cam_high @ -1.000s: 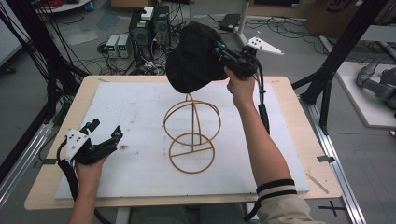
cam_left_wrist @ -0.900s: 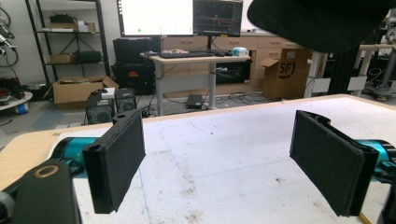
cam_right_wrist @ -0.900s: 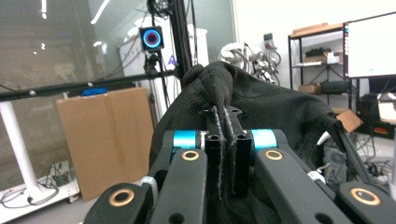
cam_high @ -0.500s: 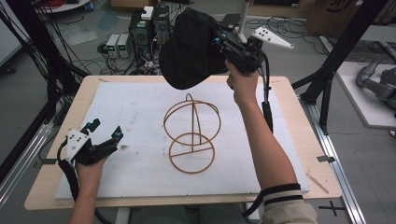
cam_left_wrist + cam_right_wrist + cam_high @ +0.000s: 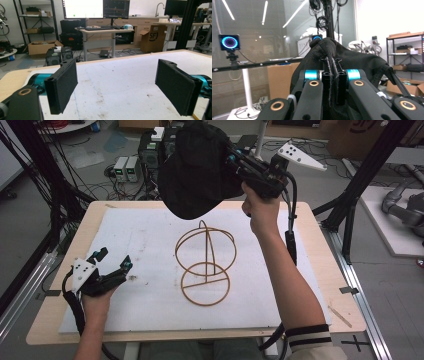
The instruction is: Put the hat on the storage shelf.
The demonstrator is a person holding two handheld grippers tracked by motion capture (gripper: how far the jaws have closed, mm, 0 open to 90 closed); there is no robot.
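Since a second ago, I am lifting the floppy black fabric cap (image 5: 200,170) higher and farther toward the back of the table with my right gripper (image 5: 235,162); it was hanging just over the top of the wire stand and is now well clear above it. Nothing else is shifting.

At the left, my left gripper (image 5: 112,265) is resting low at the near left part of the white foam mat (image 5: 150,235) that is covering the light wooden table (image 5: 320,245). In the left gripper view its two flat black pads (image 5: 62,86) are standing wide apart with nothing between them, only bare stained mat showing in the gap.

In the middle, the thin tan wire hat stand (image 5: 206,262), made of rings with an upright loop, is standing upright on the mat, bare, with no cap touching it.

Up and to the right, my right hand (image 5: 261,212) is gripping the right gripper's handle, with its grey three-cornered plate (image 5: 301,156) sticking out behind. In the right gripper view the jaws are pressing fully together, pinching a fold of the cap's fabric (image 5: 332,50) between them. The cap is hanging in the air from that pinch, over the far edge of the table and above the stand.
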